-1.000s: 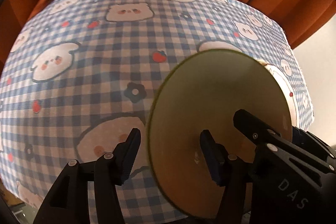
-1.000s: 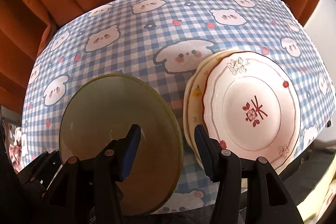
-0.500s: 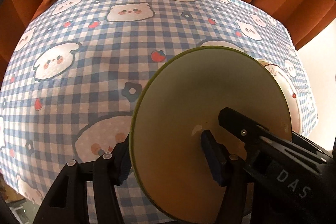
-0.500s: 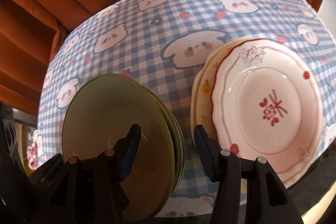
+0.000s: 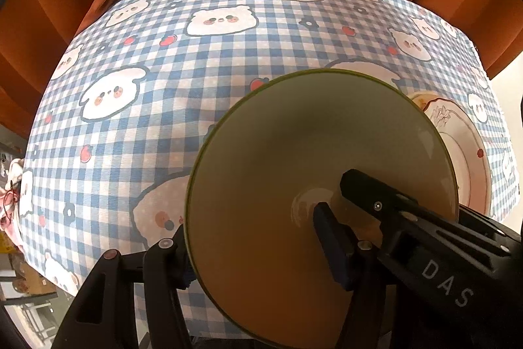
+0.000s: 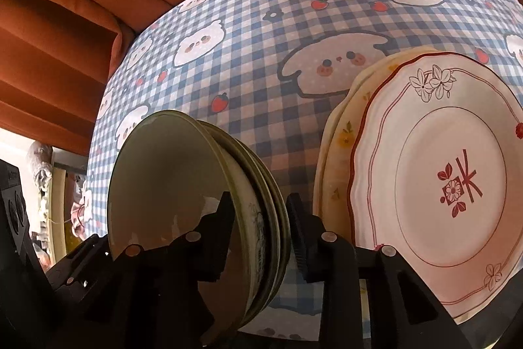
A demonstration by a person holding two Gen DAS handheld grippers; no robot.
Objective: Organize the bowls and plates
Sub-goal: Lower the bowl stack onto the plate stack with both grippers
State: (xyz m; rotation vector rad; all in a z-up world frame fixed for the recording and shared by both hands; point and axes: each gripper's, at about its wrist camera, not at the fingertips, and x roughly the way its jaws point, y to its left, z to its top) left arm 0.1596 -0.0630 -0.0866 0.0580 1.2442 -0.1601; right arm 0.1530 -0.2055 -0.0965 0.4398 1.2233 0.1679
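Observation:
A stack of nested green bowls (image 6: 170,172) sits on the checked tablecloth (image 6: 278,38), left of a stack of plates (image 6: 441,185). The top plate is white with a red pattern. My right gripper (image 6: 260,201) straddles the stack's right wall, one finger inside the top bowl and one outside. Its jaws are closing and the pads meet the wall. In the left wrist view the green bowls (image 5: 294,152) fill the foreground. My left gripper (image 5: 251,224) stands wide across the left wall, one finger inside and the other hidden behind the rim. No pad visibly presses.
Orange curtains (image 6: 98,5) hang behind the table on the far and left sides. The plates (image 5: 457,136) lie close to the table's right edge. Bare checked cloth (image 5: 196,71) stretches behind and left of the bowls. Room clutter shows past the left edge.
The right gripper's jaws have narrowed onto the bowl stack's wall and it has sunk closer. In the left wrist view the bowl rim now covers the left finger.

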